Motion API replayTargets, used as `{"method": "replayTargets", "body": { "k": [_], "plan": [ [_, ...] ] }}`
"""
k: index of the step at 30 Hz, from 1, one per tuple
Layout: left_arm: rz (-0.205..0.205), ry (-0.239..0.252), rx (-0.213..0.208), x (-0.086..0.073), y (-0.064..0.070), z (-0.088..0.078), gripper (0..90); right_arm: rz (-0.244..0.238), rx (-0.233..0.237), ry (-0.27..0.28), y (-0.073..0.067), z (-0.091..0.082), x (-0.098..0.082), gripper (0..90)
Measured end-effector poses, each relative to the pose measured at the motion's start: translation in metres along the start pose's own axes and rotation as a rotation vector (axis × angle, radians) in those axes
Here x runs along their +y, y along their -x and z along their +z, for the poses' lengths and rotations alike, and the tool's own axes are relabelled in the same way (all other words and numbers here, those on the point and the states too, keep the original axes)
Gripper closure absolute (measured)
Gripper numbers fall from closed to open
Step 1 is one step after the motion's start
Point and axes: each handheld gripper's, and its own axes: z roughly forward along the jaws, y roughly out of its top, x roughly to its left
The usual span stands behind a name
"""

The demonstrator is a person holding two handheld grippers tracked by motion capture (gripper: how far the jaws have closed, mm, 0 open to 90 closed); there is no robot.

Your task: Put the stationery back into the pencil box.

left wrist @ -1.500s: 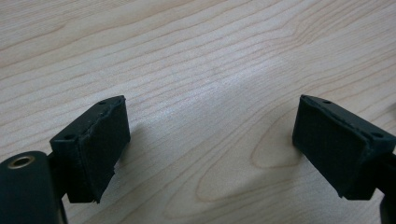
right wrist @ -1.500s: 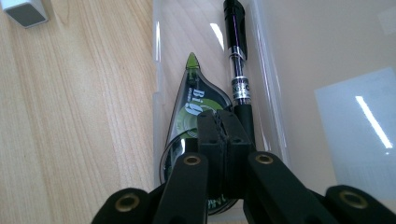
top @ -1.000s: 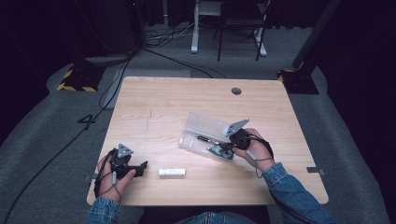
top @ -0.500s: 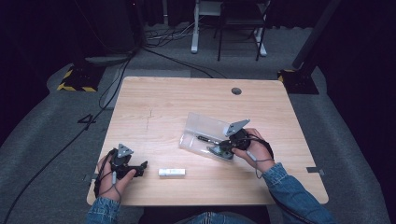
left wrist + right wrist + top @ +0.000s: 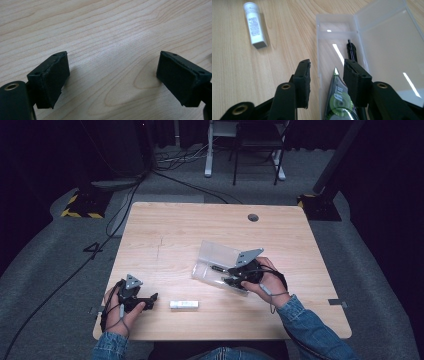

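Right hand-held gripper (image 5: pixel 327 75), jaws parted and grasping nothing, straddles the near wall of an open clear plastic case (image 5: pixel 362 32) holding a black pen (image 5: pixel 351 50) and a green-labelled item (image 5: pixel 339 100). Left hand-held gripper (image 5: pixel 112 75), released, over bare table (image 5: pixel 105 32). White tube (image 5: pixel 183 304) lies between them.

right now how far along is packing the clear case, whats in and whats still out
Done: the open clear plastic case already holds a black pen and a green-labelled correction tape.
In hand: the right tool straddles the case's near wall by that tape, jaws apart.
Left: the small white tube lies outside on the wooden table; the left tool is open, empty.
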Motion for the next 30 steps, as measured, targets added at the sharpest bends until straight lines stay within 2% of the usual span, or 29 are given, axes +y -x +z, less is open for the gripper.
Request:
{"method": "replayTargets", "body": {
  "k": [3,5,8,12,15,19,21,23,30],
  "plan": [
    [0.000,0.000,0.000,0.000,0.000,0.000,11.6,0.014,0.023,0.007,0.001,0.006,0.004,50.8],
    [0.000,0.000,0.000,0.000,0.000,0.000,11.6,0.030,0.054,-0.016,0.002,0.014,0.004,39.4],
    [0.000,0.000,0.000,0.000,0.000,0.000,11.6,0.019,0.079,-0.037,0.001,0.027,0.002,32.8],
    [0.000,0.000,0.000,0.000,0.000,0.000,11.5,0.004,0.072,-0.078,0.005,0.041,-0.003,31.5],
    [0.001,0.000,0.000,0.000,0.000,0.000,11.5,-0.011,0.055,-0.098,0.010,0.047,-0.007,36.1],
    [0.000,0.000,0.000,0.000,0.000,0.000,11.5,-0.039,0.059,-0.115,0.014,0.051,-0.011,44.2],
    [0.001,0.000,0.000,0.000,0.000,0.000,11.5,-0.041,0.057,-0.123,0.014,0.052,-0.012,48.9],
    [0.001,0.000,0.000,0.000,0.000,0.000,11.5,-0.065,0.059,-0.138,0.015,0.052,-0.013,56.1],
    [0.000,0.000,0.000,0.000,0.000,0.000,11.5,-0.089,0.062,-0.157,0.012,0.051,-0.012,66.2]
  ]
}}
